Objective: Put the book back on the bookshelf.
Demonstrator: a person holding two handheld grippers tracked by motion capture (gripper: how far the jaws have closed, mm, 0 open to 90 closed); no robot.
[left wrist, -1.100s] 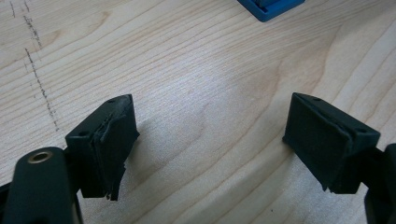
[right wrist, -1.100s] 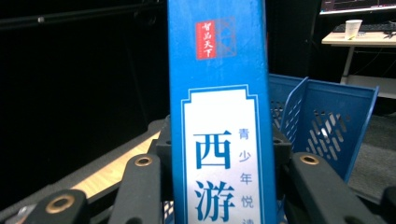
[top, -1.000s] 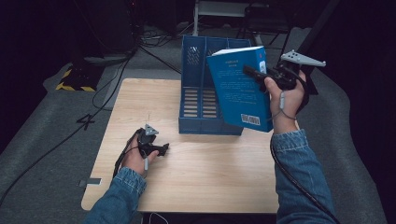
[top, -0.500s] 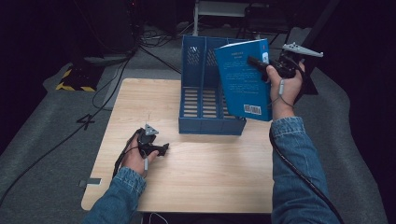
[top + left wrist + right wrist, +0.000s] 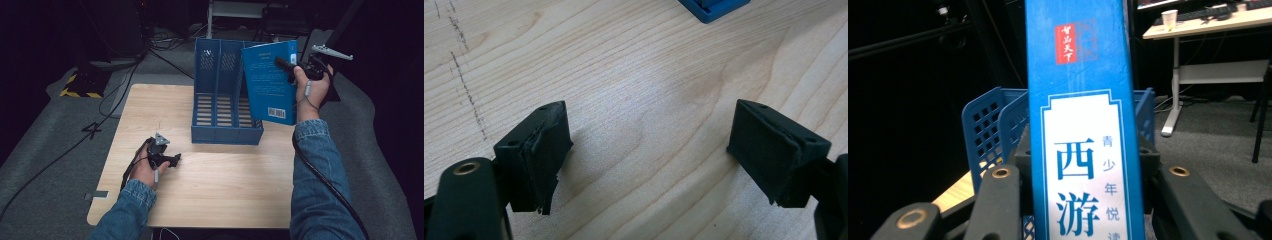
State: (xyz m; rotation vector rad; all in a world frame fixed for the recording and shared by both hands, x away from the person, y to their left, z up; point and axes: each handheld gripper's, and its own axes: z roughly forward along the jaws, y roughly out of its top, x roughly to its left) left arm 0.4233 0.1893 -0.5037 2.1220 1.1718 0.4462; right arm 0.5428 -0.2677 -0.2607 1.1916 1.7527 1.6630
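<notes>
**Book swung upright over the rack, lining up for a slot**

Dark room, cables on the grey floor; light wooden table (image 5: 210,195) carries a blue three-slot file rack (image 5: 222,100) at its far middle.

Change: the right tool (image 5: 286,66) has carried the blue book (image 5: 270,82) left and slightly down, toward the rack. A second ago the book hung tilted, right of the rack; now it stands closer to upright, barcode corner down, in front of the rack's right slot and above the rack's low front wall. Right gripper view: jaws clamped on the book's spine (image 5: 1080,150), rack walls (image 5: 993,125) straight behind it.

Left tool (image 5: 170,160) is parked on the near-left table, jaws wide apart with nothing between them (image 5: 639,165); it hasn't shifted.

Read: approach phase of filing the book. Not yet in a slot. Next it likely needs the bottom edge aligned between two dividers, then a lowering. Risk: a corner catching on a divider.
</notes>
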